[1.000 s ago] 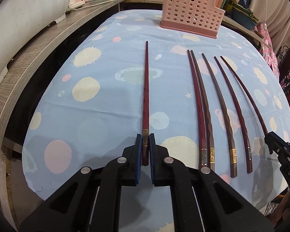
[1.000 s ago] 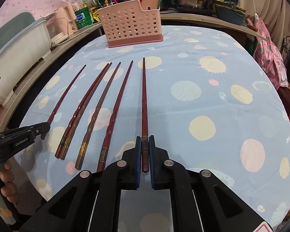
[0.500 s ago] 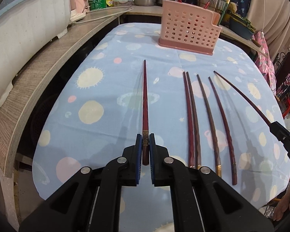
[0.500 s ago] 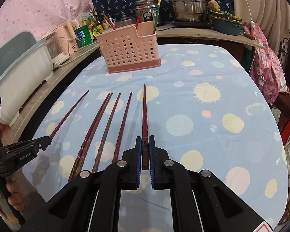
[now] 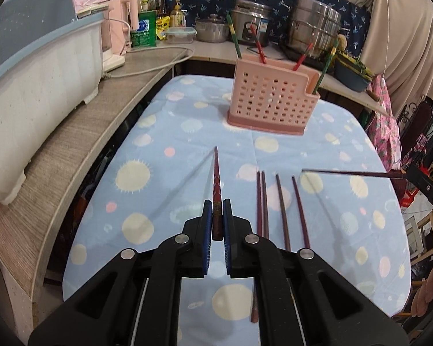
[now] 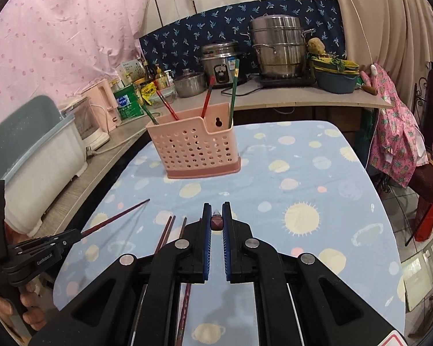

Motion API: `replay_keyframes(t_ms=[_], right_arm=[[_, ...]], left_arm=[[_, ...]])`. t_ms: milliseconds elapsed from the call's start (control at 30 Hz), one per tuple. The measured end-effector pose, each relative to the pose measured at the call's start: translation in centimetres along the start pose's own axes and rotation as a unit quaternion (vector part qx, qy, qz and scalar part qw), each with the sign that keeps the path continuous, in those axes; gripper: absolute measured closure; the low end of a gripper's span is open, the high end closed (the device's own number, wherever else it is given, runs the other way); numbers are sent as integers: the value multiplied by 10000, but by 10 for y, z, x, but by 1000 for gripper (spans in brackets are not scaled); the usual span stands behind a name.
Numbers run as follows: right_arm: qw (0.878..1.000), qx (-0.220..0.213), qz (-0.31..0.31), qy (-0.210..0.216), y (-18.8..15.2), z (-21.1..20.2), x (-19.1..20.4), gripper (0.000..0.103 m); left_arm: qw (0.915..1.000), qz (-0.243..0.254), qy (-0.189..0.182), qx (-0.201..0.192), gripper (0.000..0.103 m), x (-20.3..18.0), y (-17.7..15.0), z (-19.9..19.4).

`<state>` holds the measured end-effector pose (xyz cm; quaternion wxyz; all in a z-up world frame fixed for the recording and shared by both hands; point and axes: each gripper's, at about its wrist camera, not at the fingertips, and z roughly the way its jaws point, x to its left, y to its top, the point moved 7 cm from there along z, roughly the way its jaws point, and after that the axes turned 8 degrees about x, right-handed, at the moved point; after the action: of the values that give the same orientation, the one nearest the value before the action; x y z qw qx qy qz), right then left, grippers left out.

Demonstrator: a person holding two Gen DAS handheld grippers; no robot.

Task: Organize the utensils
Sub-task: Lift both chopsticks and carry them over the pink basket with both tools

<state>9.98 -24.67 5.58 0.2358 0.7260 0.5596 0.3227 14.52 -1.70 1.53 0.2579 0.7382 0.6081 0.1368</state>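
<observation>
My left gripper (image 5: 215, 208) is shut on a dark red chopstick (image 5: 216, 184) and holds it above the table, tip forward. My right gripper (image 6: 216, 212) is shut on another dark red chopstick (image 6: 216, 222), seen end-on. That chopstick (image 5: 352, 173) and the right gripper show at the right of the left wrist view. The left gripper (image 6: 78, 234) with its chopstick (image 6: 115, 217) shows at the left of the right wrist view. Several more chopsticks (image 5: 283, 204) lie on the spotted blue tablecloth (image 5: 164, 178). The pink perforated utensil basket (image 5: 271, 103) stands at the table's far end with coloured chopsticks in it.
A wooden counter (image 5: 80, 144) runs along the left with a white and blue tub (image 5: 29, 95) and a pink kettle (image 5: 115, 37). Pots and a rice cooker (image 6: 222, 63) stand behind the basket. Pink cloth (image 6: 395, 141) hangs past the table's right edge.
Both grippers have lifted their chopsticks off the table and tilted up, so the basket and back counter now show. The other chopsticks stay on the cloth.
</observation>
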Motion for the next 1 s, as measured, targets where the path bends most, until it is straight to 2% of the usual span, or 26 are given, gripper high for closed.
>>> replay_keyframes(t_ms=[633, 800, 1000], right_arm=[[9977, -559, 31, 376, 100, -17, 12, 96], [9953, -864, 93, 433, 142, -21, 17, 96], [9903, -1275, 172, 529, 203, -24, 23, 96]], left_arm=[[9957, 20, -243, -895, 96, -26, 130, -60], [9919, 13, -306, -1232, 96, -37, 171, -82], [9835, -54, -337, -1776, 96, -48, 226, -112]])
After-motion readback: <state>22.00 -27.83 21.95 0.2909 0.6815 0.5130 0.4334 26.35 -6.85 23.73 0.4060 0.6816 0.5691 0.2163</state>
